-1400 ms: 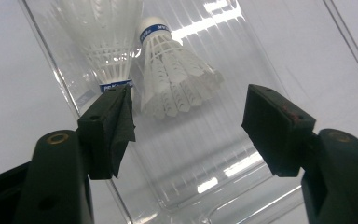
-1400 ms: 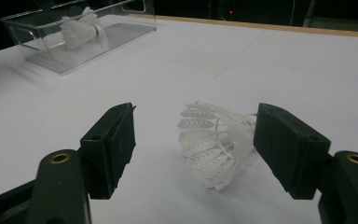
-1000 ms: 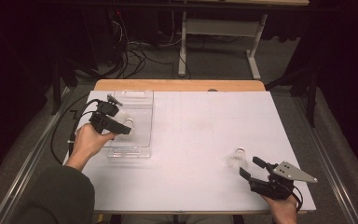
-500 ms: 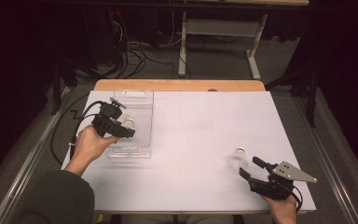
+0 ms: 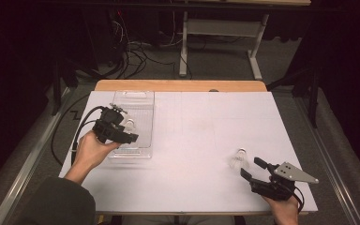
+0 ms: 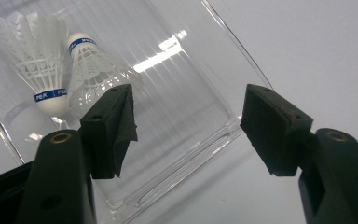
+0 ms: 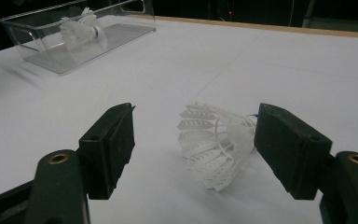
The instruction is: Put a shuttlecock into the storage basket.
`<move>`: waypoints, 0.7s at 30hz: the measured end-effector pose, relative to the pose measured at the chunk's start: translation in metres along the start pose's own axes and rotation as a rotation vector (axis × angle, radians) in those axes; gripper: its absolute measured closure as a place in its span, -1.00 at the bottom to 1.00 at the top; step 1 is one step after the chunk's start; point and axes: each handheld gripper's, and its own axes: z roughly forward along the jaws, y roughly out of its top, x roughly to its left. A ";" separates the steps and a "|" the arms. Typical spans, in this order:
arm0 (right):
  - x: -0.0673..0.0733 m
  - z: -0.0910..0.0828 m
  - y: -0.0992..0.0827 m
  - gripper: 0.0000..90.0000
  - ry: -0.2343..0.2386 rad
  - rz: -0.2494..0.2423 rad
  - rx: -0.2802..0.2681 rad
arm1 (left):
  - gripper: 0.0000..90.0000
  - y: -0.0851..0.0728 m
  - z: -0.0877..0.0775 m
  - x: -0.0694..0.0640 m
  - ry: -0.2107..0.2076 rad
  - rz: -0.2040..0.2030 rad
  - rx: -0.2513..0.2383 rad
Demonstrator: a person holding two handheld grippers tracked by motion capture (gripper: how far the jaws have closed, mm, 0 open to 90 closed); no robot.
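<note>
Now, left gripper (image 5: 132,139): jaws apart, empty, over the clear tray (image 5: 136,99)
Tray: two shuttlecocks (image 6: 63,65) inside
Right gripper (image 5: 252,169): jaws apart, just behind the lone shuttlecock (image 5: 238,159) on the desk (image 5: 197,122)

Both grippers, left gripper (image 5: 130,138) and right gripper (image 5: 251,169), are black, the right one topped by a grey plate (image 5: 294,172). Shuttlecocks in the see-through ribbed plastic bin (image 6: 186,70) are white with a blue band (image 6: 50,95) round the cork. The loose shuttlecock (image 7: 214,142) is plain white on a white table cover (image 5: 201,126), with a tan wood edge (image 5: 180,85) behind.
</note>
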 end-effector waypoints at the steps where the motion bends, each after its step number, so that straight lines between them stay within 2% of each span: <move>1: 0.000 0.000 0.000 -0.36 0.000 0.000 0.000 | -0.20 0.000 0.000 -0.001 -0.001 0.002 0.002; 11: -0.001 -0.001 0.000 -0.36 -0.002 0.003 -0.005 | -0.24 -0.003 -0.002 -0.015 -0.020 0.027 -0.033; 16: -0.001 -0.001 0.000 -0.36 -0.002 0.003 -0.006 | -0.25 -0.008 -0.003 -0.017 -0.051 0.026 -0.057; 21: 0.000 -0.001 0.000 -0.36 0.001 0.001 -0.003 | -0.24 -0.014 -0.003 -0.018 -0.050 0.028 -0.069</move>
